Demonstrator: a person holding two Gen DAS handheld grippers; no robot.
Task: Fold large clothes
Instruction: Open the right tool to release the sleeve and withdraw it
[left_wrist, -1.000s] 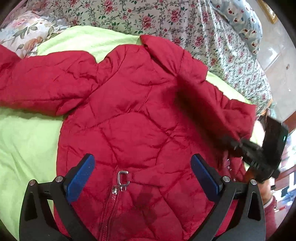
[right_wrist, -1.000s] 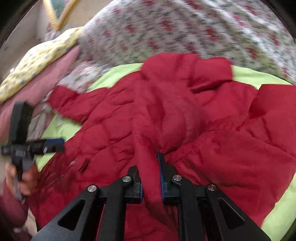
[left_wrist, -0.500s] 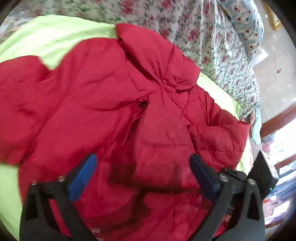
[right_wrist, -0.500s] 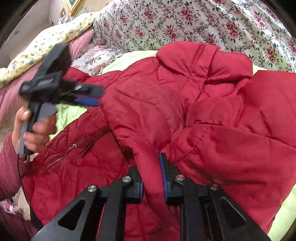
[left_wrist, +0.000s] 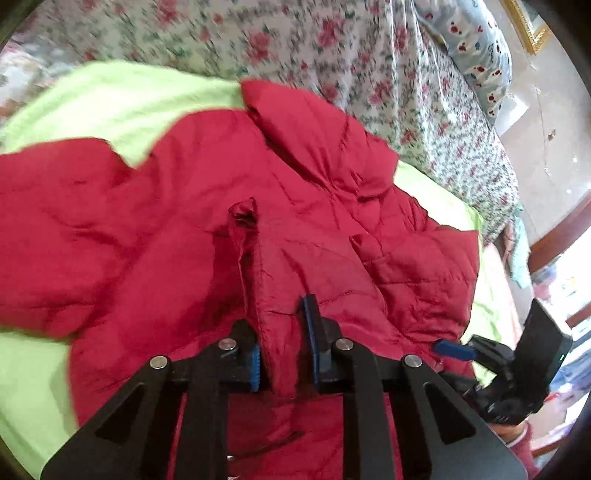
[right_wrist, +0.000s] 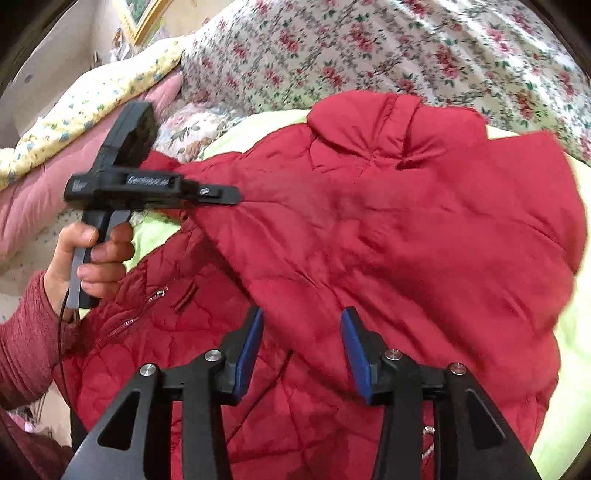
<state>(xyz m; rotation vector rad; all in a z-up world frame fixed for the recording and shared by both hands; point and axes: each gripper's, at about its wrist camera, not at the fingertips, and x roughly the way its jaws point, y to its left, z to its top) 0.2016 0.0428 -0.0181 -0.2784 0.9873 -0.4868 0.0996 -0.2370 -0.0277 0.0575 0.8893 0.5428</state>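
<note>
Two claws: we hold one in each hand over a red jacket (right_wrist: 388, 229) spread on a green sheet (left_wrist: 122, 107) on the bed.
Left claw (left_wrist: 284, 354): we have it pinched tight on a raised fold of the jacket; from the right-hand camera the same tool (right_wrist: 207, 194) bites the cloth at the tip while our left hand (right_wrist: 92, 254) squeezes the trigger.
Right claw (right_wrist: 301, 354): its jaws are opening, the blue pads stand apart over the jacket and press on nothing; we judge that it has let go.
Jacket: lies crumpled, collar toward the flowered quilt (right_wrist: 369, 48), one sleeve out to the side, zipper (right_wrist: 136, 314) showing near our sleeve.
Done: as far as we can tell, one side is drawn partly over the body.
Left: we judge most of the folding is ahead of us, as no neat fold shows yet.
</note>
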